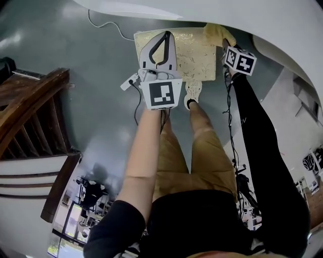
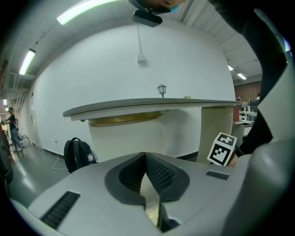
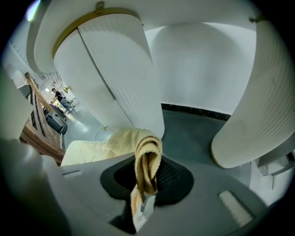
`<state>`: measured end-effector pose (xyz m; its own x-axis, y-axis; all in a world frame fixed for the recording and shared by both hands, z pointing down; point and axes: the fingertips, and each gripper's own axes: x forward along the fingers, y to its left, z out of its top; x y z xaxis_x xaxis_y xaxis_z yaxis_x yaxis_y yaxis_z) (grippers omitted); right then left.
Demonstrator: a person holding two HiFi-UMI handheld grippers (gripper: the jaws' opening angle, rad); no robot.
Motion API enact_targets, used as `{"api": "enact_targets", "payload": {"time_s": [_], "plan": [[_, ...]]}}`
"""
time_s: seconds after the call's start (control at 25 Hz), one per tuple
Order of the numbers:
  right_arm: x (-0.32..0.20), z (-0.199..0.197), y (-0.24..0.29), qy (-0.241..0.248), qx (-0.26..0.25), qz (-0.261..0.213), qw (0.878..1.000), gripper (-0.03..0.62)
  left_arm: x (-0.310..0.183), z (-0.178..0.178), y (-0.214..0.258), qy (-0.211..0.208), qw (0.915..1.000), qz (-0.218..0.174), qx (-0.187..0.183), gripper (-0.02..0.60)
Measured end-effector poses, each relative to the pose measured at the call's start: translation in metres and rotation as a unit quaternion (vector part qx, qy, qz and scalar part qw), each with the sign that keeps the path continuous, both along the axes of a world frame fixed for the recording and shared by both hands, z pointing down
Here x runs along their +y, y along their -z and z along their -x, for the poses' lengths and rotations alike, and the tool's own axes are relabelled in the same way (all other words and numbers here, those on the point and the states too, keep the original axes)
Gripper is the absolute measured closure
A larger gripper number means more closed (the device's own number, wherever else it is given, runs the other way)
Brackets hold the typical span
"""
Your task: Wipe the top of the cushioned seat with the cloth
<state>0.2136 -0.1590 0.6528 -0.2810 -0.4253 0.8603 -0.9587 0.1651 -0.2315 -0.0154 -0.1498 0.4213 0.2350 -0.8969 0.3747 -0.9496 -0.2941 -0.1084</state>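
The cushioned seat [image 1: 199, 55] is cream with a gold pattern and stands on the grey floor ahead of my feet; one corner of it shows in the right gripper view [image 3: 85, 152]. A yellow cloth [image 1: 217, 33] lies over the seat's far right corner, and my right gripper [image 1: 225, 44] is shut on it. In the right gripper view the cloth [image 3: 126, 137] is folded and pinched between the jaws of the right gripper [image 3: 147, 182]. My left gripper [image 1: 166, 35] hovers over the seat's left part. Its jaws meet at the tip with nothing held [image 2: 145, 157].
A wooden stair railing [image 1: 30, 108] stands at the left. A white curved counter [image 1: 212, 12] on ribbed white columns [image 3: 124, 69] rises just beyond the seat. A cable [image 1: 107, 24] trails on the floor. A black backpack [image 2: 76, 154] leans by the wall. My shoe [image 1: 192, 93] touches the seat's near edge.
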Motion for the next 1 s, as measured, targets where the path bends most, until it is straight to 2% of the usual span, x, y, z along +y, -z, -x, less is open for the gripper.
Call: {"api": "enact_targets", "payload": {"time_s": [0.08, 0.28, 0.36, 0.44, 0.6, 0.76, 0.88, 1.0], "plan": [[-0.001, -0.010, 0.001, -0.009, 0.015, -0.003, 1.000, 0.536, 0.000, 0.000, 0.004, 0.004, 0.9999, -0.007, 0.009, 0.574], [0.001, -0.029, 0.008, -0.042, 0.058, -0.021, 0.997, 0.536, 0.008, 0.014, 0.006, 0.006, 0.9999, -0.011, 0.002, 0.574], [0.003, -0.024, 0.020, -0.060, 0.051, -0.039, 0.996, 0.536, 0.013, 0.026, 0.004, 0.010, 0.9999, -0.009, 0.006, 0.574], [0.006, -0.005, 0.033, -0.057, 0.025, -0.061, 0.996, 0.536, 0.018, 0.042, 0.003, 0.020, 0.9997, -0.007, 0.013, 0.574], [0.018, 0.061, 0.057, -0.011, -0.036, -0.089, 0.995, 0.536, 0.029, 0.081, 0.002, 0.042, 0.9990, -0.002, 0.017, 0.574], [0.042, 0.152, 0.076, 0.042, -0.106, -0.093, 0.989, 0.536, 0.044, 0.112, 0.001, 0.048, 0.9988, 0.004, 0.014, 0.574], [0.069, 0.235, 0.085, 0.089, -0.169, -0.074, 0.979, 0.536, 0.054, 0.139, 0.003, 0.058, 0.9982, 0.004, 0.017, 0.574], [0.098, 0.309, 0.090, 0.134, -0.232, -0.047, 0.962, 0.536, 0.065, 0.164, 0.002, 0.071, 0.9972, 0.008, 0.021, 0.574]]}}
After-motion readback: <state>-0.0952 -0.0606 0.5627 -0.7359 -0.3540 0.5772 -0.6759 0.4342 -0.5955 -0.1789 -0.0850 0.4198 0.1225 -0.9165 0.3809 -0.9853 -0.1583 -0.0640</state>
